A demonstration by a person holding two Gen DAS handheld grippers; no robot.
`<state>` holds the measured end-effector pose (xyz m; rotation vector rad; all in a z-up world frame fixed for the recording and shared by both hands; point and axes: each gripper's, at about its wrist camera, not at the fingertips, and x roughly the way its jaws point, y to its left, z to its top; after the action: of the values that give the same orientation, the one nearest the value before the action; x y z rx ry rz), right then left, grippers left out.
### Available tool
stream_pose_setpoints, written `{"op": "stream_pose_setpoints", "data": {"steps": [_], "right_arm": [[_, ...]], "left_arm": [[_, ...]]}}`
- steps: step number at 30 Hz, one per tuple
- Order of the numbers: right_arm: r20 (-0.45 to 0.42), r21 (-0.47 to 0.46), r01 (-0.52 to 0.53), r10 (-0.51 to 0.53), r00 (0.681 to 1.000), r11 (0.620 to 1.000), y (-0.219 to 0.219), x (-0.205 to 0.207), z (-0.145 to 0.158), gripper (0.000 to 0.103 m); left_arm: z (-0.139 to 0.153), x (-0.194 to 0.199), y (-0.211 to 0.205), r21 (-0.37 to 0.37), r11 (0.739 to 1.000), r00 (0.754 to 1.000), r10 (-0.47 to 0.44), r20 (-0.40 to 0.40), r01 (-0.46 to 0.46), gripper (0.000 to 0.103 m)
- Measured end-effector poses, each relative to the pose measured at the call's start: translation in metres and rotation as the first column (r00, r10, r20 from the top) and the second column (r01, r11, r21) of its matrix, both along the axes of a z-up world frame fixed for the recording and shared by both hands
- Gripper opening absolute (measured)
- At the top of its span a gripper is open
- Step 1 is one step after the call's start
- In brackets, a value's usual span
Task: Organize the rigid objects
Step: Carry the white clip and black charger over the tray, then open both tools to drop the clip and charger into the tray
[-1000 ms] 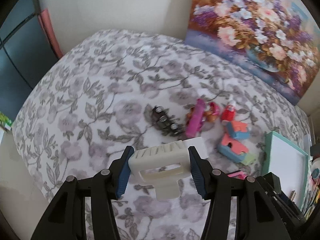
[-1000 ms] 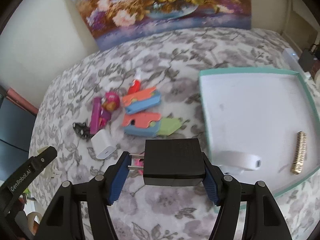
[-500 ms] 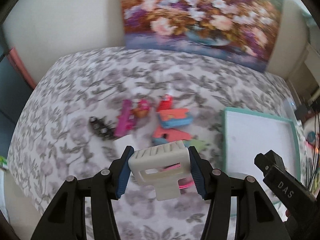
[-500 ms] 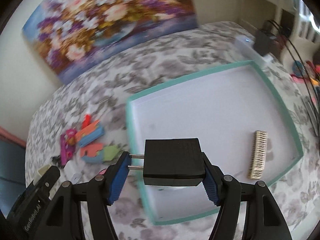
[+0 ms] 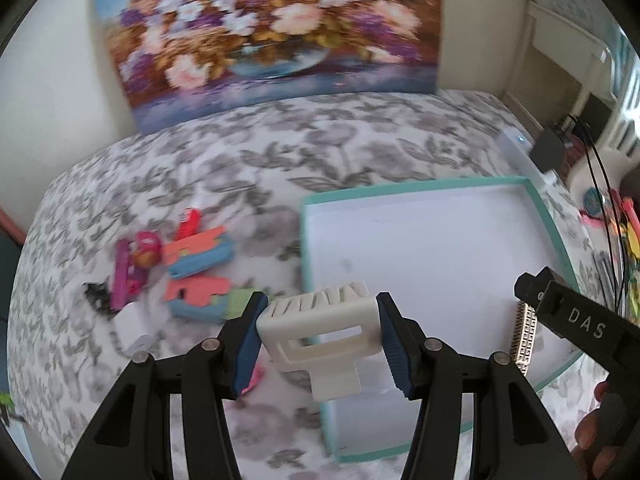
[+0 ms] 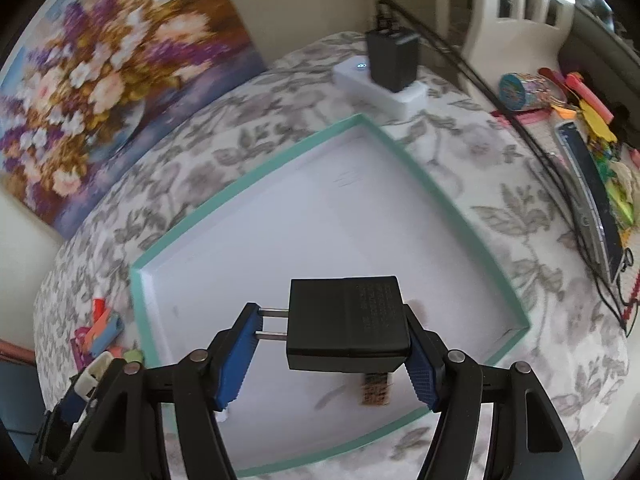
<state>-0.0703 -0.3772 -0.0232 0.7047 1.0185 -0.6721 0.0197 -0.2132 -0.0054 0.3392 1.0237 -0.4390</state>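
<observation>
My left gripper is shut on a cream plastic hair claw clip, held above the near left edge of the white tray with a teal rim. My right gripper is shut on a black plug adapter, its two prongs against the left pad, and hangs over the tray. A gold beaded comb lies in the tray, partly hidden under the adapter in the right wrist view. Left of the tray lie foam puzzle pieces, a pink toy and a white charger.
Flowered cloth covers the surface. A flower painting leans on the back wall. A white power strip with a black adapter sits beyond the tray. Cables and colourful stationery crowd the right side. The right gripper's body and a hand show at lower right.
Both grippers have swept to the right from over the toy pile to above the tray, each rolling as it went. Their holds on the clip and the adapter are unchanged.
</observation>
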Motion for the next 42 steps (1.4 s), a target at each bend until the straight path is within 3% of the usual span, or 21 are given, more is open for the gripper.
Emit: {"op": "stream_pose_setpoints", "data": {"steps": [10, 25, 28, 35, 36, 37, 39, 42], "right_arm": [[-0.023, -0.01, 0.035, -0.036, 0.999, 0.999, -0.021, -0.012, -0.006, 0.07], [-0.072, -0.015, -0.054, 0.052, 0.996, 0.998, -0.002, 0.002, -0.015, 0.07], [-0.077, -0.017, -0.061, 0.059, 0.995, 0.998, 0.0, 0.004, -0.016, 0.07], [-0.084, -0.026, -0.056, 0.053, 0.995, 0.998, 0.001, 0.005, -0.014, 0.071], [-0.086, -0.032, -0.054, 0.051, 0.995, 0.998, 0.001, 0.005, -0.013, 0.072], [-0.086, -0.035, -0.054, 0.05, 0.995, 0.998, 0.001, 0.005, -0.013, 0.074], [-0.078, -0.037, -0.049, 0.046, 0.996, 0.998, 0.002, 0.004, -0.011, 0.081], [-0.076, -0.047, -0.045, 0.041, 0.996, 0.998, 0.003, 0.004, -0.008, 0.083]], "left_arm": [[-0.019, -0.011, -0.032, -0.008, 0.998, 0.998, -0.07, -0.006, 0.07, 0.057], [-0.027, -0.012, -0.034, 0.006, 0.998, 0.998, -0.06, -0.014, 0.06, 0.058], [-0.027, -0.01, -0.033, 0.023, 0.999, 0.999, -0.048, -0.012, 0.049, 0.066], [-0.026, -0.005, -0.026, 0.024, 0.999, 1.0, -0.021, -0.022, 0.021, 0.07], [-0.025, -0.004, -0.025, 0.026, 1.0, 1.0, -0.017, -0.022, 0.018, 0.076], [-0.025, -0.003, -0.022, 0.026, 1.0, 1.0, -0.01, -0.021, 0.01, 0.082], [-0.023, -0.001, -0.019, 0.021, 1.0, 1.0, 0.002, -0.023, -0.001, 0.083], [-0.021, 0.005, -0.012, 0.018, 0.999, 0.999, 0.032, -0.034, -0.031, 0.083]]}}
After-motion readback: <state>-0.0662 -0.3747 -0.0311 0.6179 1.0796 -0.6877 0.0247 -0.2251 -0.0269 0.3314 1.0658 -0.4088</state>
